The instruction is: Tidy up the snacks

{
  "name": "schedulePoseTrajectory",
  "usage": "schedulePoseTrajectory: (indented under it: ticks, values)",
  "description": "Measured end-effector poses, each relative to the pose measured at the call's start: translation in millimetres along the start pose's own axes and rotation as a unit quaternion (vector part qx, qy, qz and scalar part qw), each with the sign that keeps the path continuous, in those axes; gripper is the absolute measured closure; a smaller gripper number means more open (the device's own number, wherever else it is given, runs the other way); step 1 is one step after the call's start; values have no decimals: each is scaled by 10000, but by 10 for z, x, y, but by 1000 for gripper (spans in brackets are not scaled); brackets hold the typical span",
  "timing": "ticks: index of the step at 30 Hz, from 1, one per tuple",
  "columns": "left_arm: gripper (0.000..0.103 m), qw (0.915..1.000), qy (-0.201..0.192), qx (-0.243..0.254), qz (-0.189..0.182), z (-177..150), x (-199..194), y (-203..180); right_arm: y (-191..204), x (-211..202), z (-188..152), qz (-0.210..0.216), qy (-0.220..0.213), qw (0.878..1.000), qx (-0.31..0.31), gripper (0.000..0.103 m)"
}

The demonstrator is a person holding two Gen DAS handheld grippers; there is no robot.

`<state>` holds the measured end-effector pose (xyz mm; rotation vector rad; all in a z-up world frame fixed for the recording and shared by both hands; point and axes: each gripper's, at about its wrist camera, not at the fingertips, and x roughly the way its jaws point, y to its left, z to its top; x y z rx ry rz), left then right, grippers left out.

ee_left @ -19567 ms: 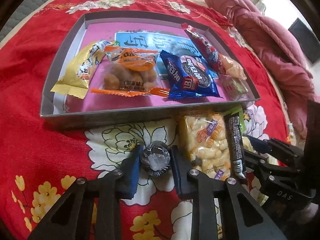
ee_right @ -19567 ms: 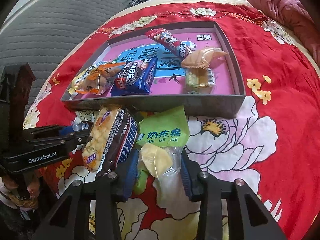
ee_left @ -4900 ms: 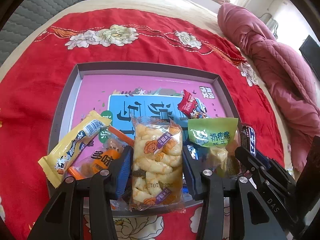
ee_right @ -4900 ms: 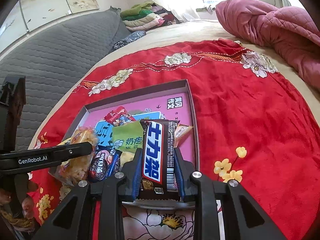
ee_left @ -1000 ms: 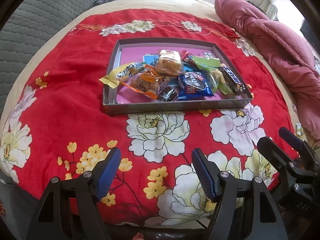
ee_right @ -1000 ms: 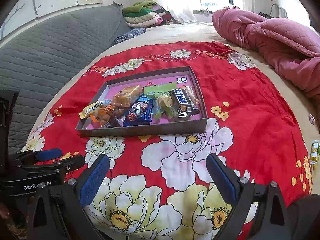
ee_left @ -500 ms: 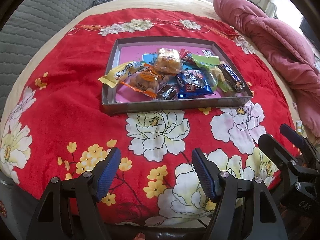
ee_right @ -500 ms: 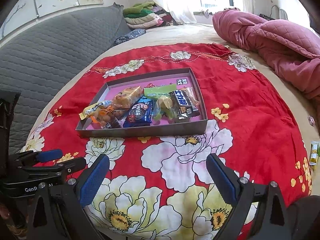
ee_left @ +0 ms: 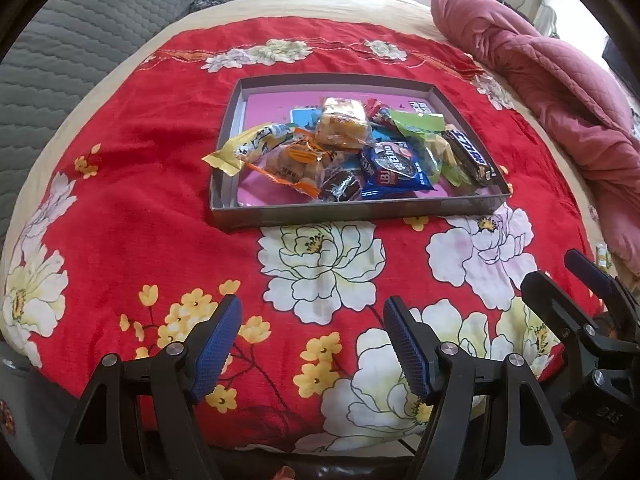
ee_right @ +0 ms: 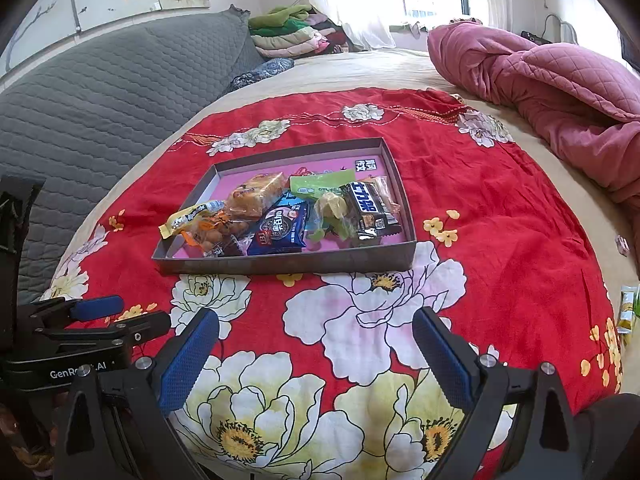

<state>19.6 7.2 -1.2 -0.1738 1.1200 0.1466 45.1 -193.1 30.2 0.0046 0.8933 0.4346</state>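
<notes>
A grey box lid (ee_left: 352,212) (ee_right: 288,264) with a pink floor lies on the red flowered blanket. Several snacks lie inside: a yellow stick pack (ee_left: 248,146), an orange bag (ee_left: 296,160), a puff bag (ee_left: 342,122), a blue cookie pack (ee_left: 394,168) (ee_right: 280,228), a green pack (ee_left: 420,122) and a dark chocolate bar (ee_left: 468,156) (ee_right: 368,206). My left gripper (ee_left: 312,316) is open and empty, well in front of the lid. My right gripper (ee_right: 316,326) is open and empty too, also in front of it.
The red blanket (ee_left: 140,208) covers a bed with a grey quilted headboard (ee_right: 100,92) at the left. A pink quilt (ee_right: 552,88) lies bunched at the right. A small green packet (ee_right: 626,312) lies beyond the blanket's right edge. Folded clothes (ee_right: 288,32) are stacked far back.
Both grippers have drawn back from the lid over the last second, open and empty. About five seconds ago the left held the puff bag and the right the chocolate bar; both now lie in the lid.
</notes>
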Motion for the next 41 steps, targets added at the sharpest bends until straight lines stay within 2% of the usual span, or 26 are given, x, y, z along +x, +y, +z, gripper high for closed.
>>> schedulePoseTrajectory:
  ticks: [28,35,39,41]
  values:
    - [28,9994,7,44,354,5,39,-5,12,5,6,-45,-21,10000,-76,5]
    - [28,9998,8,99,173,2,121,-26,-23,60,-6,-34,-16,10000,-80,5]
    - [28,9997,-229,102,-19,50,101,12,-65,129,9,-39,-36,10000,-40,5]
    - [28,9995,-325,-13,-1,127,95,129,-171,170,58,-123,-80,9998,100,5]
